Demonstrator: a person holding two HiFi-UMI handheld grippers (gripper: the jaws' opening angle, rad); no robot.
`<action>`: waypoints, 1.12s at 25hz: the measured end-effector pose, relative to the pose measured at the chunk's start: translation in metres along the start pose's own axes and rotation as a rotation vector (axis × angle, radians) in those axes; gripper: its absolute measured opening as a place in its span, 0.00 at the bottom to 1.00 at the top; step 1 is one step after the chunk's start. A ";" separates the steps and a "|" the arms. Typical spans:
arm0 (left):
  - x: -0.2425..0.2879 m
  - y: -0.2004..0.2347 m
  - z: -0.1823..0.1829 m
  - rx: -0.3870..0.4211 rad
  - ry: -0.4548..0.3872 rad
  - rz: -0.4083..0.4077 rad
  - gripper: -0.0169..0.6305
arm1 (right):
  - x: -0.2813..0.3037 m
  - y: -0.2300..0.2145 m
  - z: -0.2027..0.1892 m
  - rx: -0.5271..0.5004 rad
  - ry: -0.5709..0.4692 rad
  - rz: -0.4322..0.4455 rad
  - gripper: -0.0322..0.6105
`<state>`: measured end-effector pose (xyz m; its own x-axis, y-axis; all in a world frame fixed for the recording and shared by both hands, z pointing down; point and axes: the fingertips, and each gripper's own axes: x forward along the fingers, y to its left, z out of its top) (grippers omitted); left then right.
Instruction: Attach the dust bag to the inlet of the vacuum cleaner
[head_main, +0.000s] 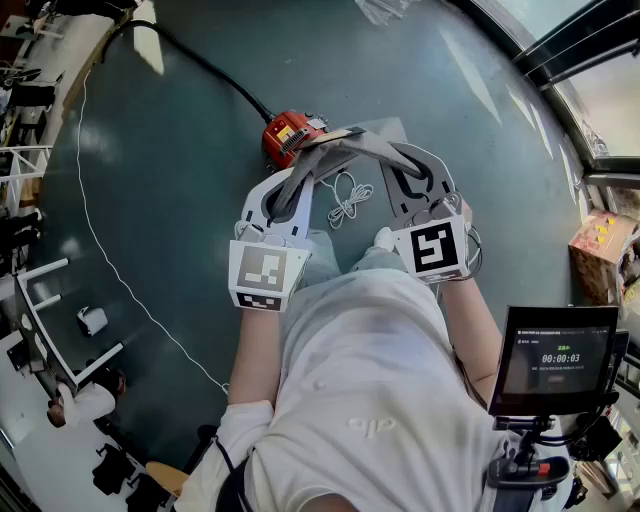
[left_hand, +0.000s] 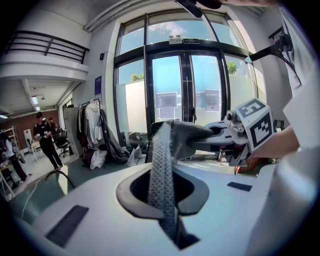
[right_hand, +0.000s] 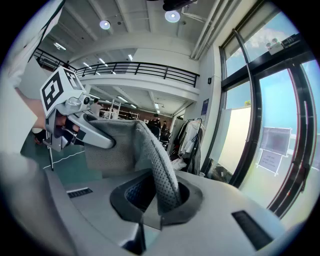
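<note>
A grey fabric dust bag (head_main: 345, 150) hangs stretched between my two grippers above the floor. My left gripper (head_main: 293, 190) is shut on the bag's left end, and the mesh fabric (left_hand: 162, 165) runs up out of its jaws. My right gripper (head_main: 405, 175) is shut on the right end, where the fabric (right_hand: 157, 170) folds over its jaws. Each gripper view shows the other: the right gripper (left_hand: 250, 131) and the left gripper (right_hand: 67, 112). The red vacuum cleaner (head_main: 288, 135) sits on the floor just beyond the bag. Its inlet is hidden.
A black hose (head_main: 205, 65) runs from the vacuum to the upper left. A coiled white cord (head_main: 348, 198) lies under the bag, and a thin white cable (head_main: 110, 260) crosses the floor at left. A monitor (head_main: 555, 360) and a box (head_main: 600, 255) stand at right.
</note>
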<state>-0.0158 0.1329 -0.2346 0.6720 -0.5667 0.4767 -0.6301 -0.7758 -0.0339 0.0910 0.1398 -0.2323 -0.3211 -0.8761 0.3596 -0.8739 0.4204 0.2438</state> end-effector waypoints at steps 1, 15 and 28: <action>0.004 0.005 -0.003 0.005 0.004 -0.013 0.05 | 0.006 -0.001 0.000 0.008 0.010 -0.006 0.08; 0.069 0.120 -0.115 -0.122 0.131 -0.265 0.05 | 0.148 0.049 -0.056 0.110 0.222 -0.050 0.08; 0.179 -0.028 -0.220 -0.365 0.275 -0.389 0.05 | 0.111 -0.003 -0.241 0.198 0.456 -0.031 0.08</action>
<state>0.0361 0.1145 0.0448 0.7856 -0.1298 0.6050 -0.4837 -0.7386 0.4696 0.1457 0.0984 0.0242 -0.1404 -0.6764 0.7230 -0.9471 0.3046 0.1010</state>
